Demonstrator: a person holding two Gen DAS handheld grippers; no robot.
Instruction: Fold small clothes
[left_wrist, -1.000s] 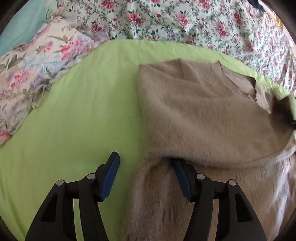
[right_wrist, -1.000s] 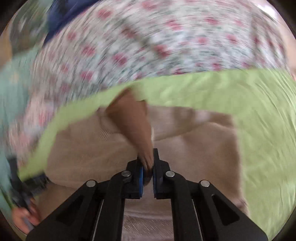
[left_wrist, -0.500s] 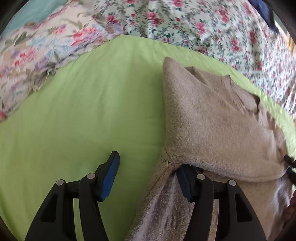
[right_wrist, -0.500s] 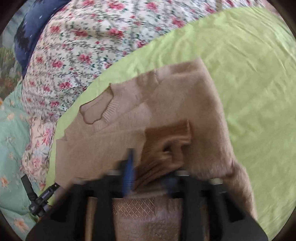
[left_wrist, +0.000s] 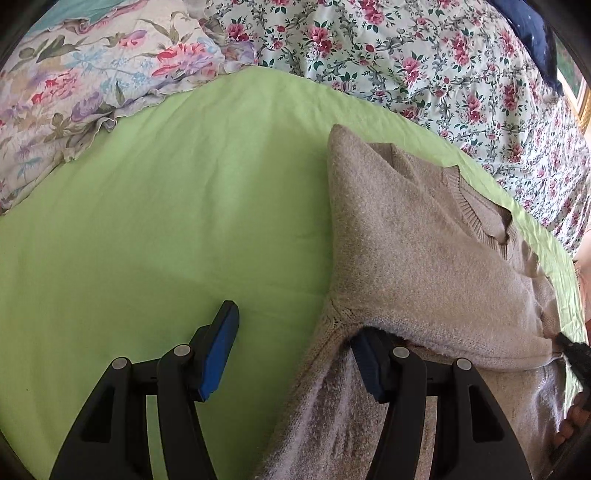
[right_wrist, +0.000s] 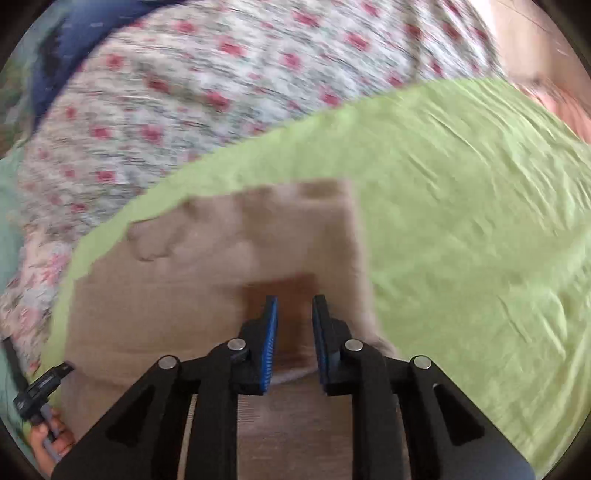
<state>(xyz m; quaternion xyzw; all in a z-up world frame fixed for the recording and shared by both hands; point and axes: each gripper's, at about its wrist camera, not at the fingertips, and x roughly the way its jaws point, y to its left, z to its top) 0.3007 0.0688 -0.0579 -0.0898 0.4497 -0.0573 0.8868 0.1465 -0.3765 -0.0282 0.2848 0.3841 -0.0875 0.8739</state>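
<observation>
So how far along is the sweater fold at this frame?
Roughly midway. Done: the beige sweater lies on the green sheet, one sleeve already folded across its body, brown cuff lying on top. In hand: the right gripper has just been opening over that cuff, its pads clear of it. The left gripper stands open at the sweater's edge. Left: the remaining folds.

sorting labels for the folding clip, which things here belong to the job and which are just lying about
Job:
beige sweater
left hand-held gripper, open
right hand-held gripper, open, jaws just been opening
green sheet

Lying about:
floral bedspread
floral pillow
navy cloth
</observation>
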